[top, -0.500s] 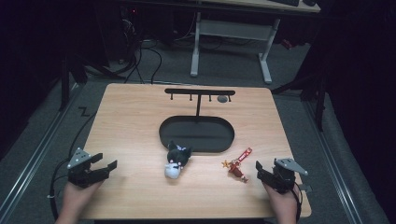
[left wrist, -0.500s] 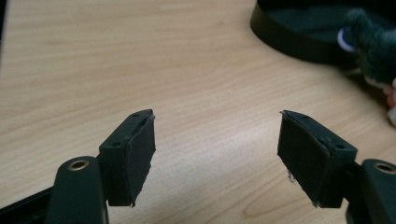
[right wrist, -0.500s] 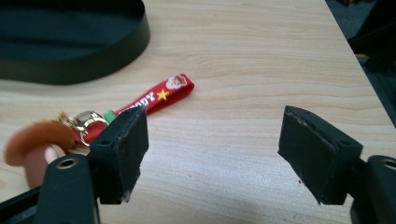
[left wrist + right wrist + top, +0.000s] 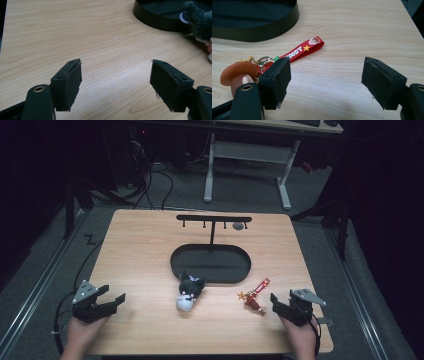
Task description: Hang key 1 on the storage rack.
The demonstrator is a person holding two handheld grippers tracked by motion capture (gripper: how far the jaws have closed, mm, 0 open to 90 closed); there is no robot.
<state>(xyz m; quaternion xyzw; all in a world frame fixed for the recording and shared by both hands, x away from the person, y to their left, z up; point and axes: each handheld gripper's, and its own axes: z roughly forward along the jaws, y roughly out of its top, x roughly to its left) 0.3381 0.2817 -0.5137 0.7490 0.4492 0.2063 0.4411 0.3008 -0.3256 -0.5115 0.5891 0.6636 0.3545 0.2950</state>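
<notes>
Item one, left tool (image 4: 120,298): I have it resting at the near left of the desk (image 4: 145,245), jaws spread wide with nothing between them; in the left gripper view bare wood lies between the pads. Item two, right tool (image 4: 274,299): near right corner, jaws likewise wide apart and empty. Item three, red keychain (image 4: 254,296) with a cowboy figure and a printed strap: it lies flat on the desk just ahead and to the left of my right tool, close to the left pad in the right gripper view but not between the pads. Item four, plush toy (image 4: 187,291), dark head and white body: it lies well off to the right of my left tool, against the near rim of the black oval tray (image 4: 235,270). Item five, hook stand (image 4: 214,218): rises behind the tray, hooks bare. Change against the frame half a second back: none that I can make out; both tools, keychain and plush sit where they sat. I judge the work not yet begun, with the keychain the nearest pick for my right tool.
</notes>
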